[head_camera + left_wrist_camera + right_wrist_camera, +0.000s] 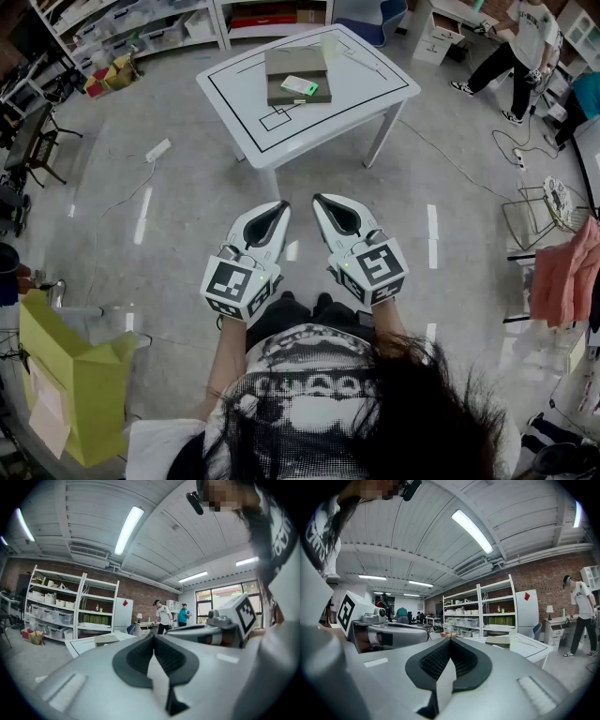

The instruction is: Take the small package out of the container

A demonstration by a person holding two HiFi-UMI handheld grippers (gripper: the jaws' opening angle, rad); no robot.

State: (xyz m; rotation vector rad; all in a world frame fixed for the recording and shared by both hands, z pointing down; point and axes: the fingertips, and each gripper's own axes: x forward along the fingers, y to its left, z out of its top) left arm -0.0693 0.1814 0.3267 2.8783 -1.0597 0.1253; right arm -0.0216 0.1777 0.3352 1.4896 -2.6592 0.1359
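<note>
In the head view the small package (300, 87) lies in the brown container (291, 64) on the white counter (375, 89), well apart from the left tongs (278, 208) and right tongs (322, 201), which are held side by side close to the person's body. In the left gripper view the left tongs are pressed together with nothing between them. In the right gripper view the right tongs are likewise pressed together and empty, with the counter ahead to the right.

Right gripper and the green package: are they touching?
Apart. Head view shows the right gripper over the floor, short of the table with the package.
</note>
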